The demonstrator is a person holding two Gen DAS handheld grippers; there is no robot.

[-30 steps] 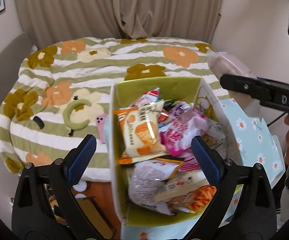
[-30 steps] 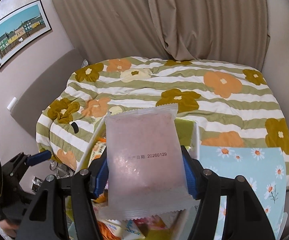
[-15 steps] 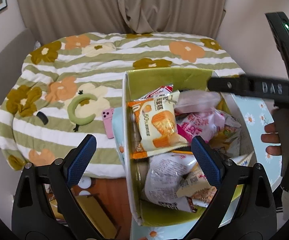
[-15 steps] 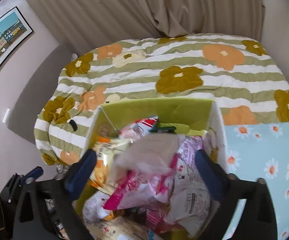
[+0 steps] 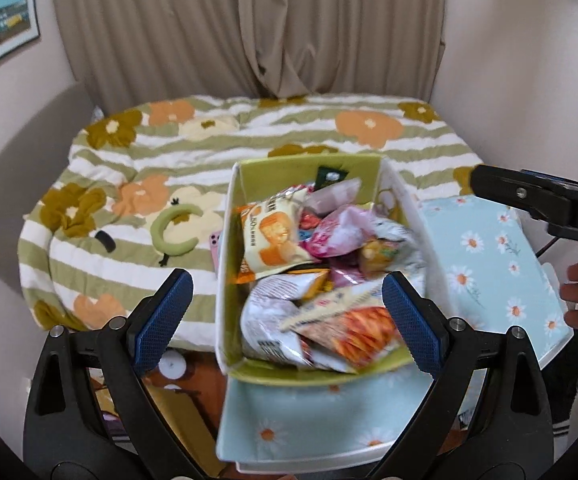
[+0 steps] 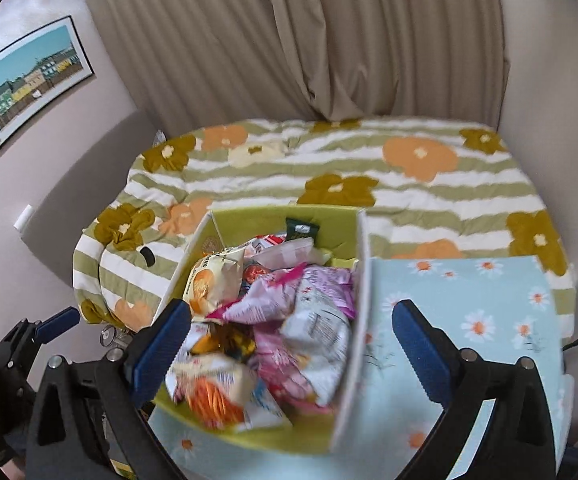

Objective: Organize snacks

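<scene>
Snack packets [image 5: 321, 276] are seen heaped in an open box [image 5: 225, 248] with a green lining, which rests on a pale blue daisy-print surface [image 5: 485, 256] in front of a bed with a flowered, striped quilt [image 5: 137, 184]. Small sealed bags are piled loosely in the box: an orange and cream one [image 5: 273, 240] at the left, pink ones [image 6: 289, 300] in the middle, a white one [image 5: 273, 312] and an orange-patterned one [image 6: 213, 396] near the front, a dark packet [image 6: 301, 228] at the far wall. These are judged light, soft, crinkly and rather slippery, with contents that could be crushed; a flat sealed edge or corner would best be pinched. The left gripper [image 5: 285, 316] is held spread wide above the near end of the box, with nothing grasped. The right gripper [image 6: 289, 344] is likewise spread and empty above the pile. A phone [image 5: 215, 244] lies on the quilt just left of the box.
</scene>
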